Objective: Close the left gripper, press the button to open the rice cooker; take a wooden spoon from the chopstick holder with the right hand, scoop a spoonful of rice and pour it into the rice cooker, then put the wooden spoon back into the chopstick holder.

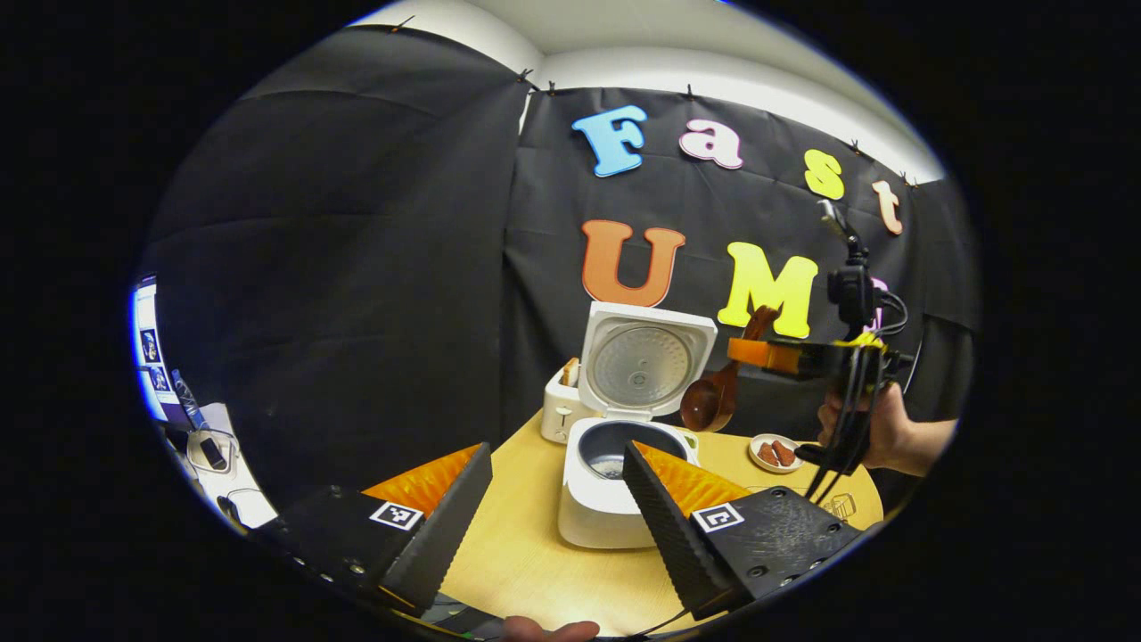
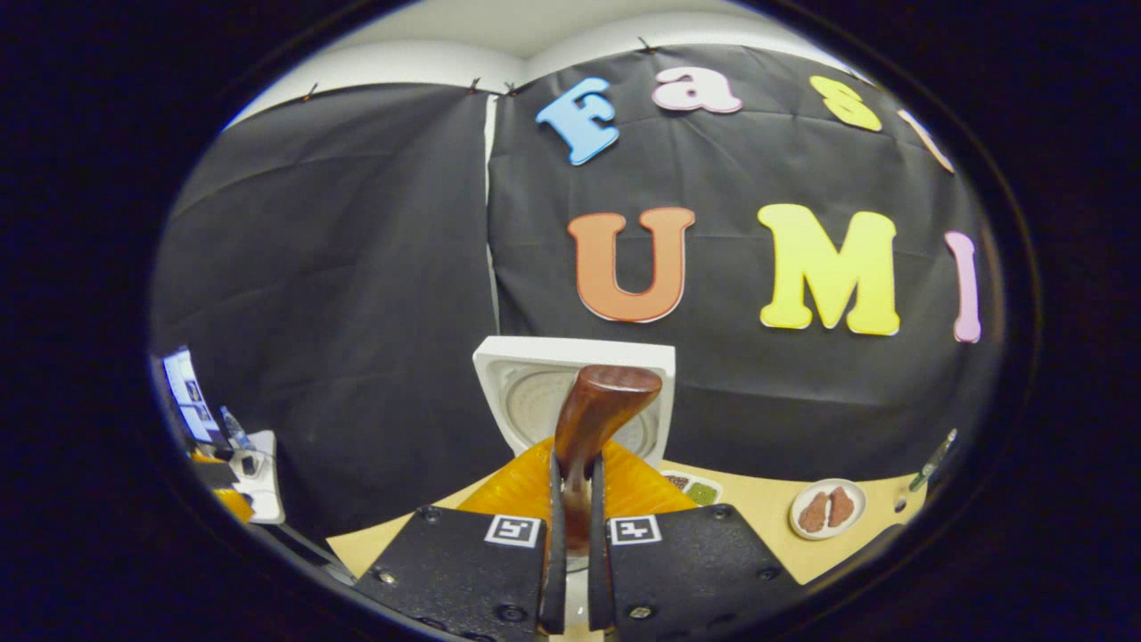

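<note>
The white rice cooker (image 1: 595,510) stands on the wooden table with its lid (image 1: 646,361) raised upright and the dark inner pot (image 1: 615,446) exposed. My left gripper (image 1: 557,450) is open in front of it, holding nothing. To the right, a hand (image 1: 882,432) holds my right gripper (image 1: 758,354), which is shut on the handle of a brown wooden spoon (image 1: 709,403). The spoon's bowl hangs down just above and right of the pot's rim. In the right gripper view, the right gripper (image 2: 571,468) clamps the spoon (image 2: 599,406) upright, with the cooker lid (image 2: 521,383) behind it.
A white toaster (image 1: 560,410) with bread stands left of the cooker. A small plate of sausages (image 1: 774,452) (image 2: 827,510) lies on the right of the table (image 1: 526,553). A dish with green and brown food (image 2: 695,487) sits behind the cooker. A cluttered white stand (image 1: 209,450) is at far left.
</note>
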A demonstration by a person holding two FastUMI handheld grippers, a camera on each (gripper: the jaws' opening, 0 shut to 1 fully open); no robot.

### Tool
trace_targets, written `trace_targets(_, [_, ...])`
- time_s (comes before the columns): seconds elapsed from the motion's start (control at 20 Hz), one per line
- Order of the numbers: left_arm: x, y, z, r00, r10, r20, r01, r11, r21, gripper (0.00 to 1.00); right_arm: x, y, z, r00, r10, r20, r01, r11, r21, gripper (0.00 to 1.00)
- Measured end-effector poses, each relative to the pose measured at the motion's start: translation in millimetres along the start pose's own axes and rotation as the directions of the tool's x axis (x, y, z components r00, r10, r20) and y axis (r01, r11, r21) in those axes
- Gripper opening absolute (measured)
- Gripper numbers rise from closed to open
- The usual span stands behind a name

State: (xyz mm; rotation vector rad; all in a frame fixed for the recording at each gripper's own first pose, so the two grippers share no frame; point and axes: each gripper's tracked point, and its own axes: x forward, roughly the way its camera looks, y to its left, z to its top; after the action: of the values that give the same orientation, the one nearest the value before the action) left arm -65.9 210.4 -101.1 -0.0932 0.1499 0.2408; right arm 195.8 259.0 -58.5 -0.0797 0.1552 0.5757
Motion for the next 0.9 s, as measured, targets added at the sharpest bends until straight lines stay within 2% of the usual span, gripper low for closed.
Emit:
trace_targets(0.2, [-5.8, -10.2, -5.7, 0.996, -0.087, 0.0, 0.087, 0.996, 0.027, 0.94, -64.2, -47.7, 18.4, 0.997, -0.061, 0.038, 0.054, 0.985, 0.164, 0.15])
trace_targets(0.4, [-13.3, -24.8, -16.8, 0.983, -0.181, 0.004, 0.18, 0.982, 0.051, 0.94, -132.6, -114.0, 10.9, 0.982, -0.182, 0.046, 0.164, 0.952, 0.26, 0.15])
trace_targets(0.65, [-0.2, -89.3, -10.7, 0.964, -0.267, -0.004, 0.267, 0.961, 0.076, 0.95, -220.0, -199.2, -24.3, 0.93, -0.368, 0.01, 0.346, 0.882, 0.32, 0.14])
trace_targets(0.9, [5.2, -116.8, -13.8, 0.952, -0.306, -0.024, 0.307, 0.949, 0.068, 0.94, -269.7, -259.4, -76.6, 0.862, -0.502, -0.069, 0.489, 0.789, 0.371, 0.15])
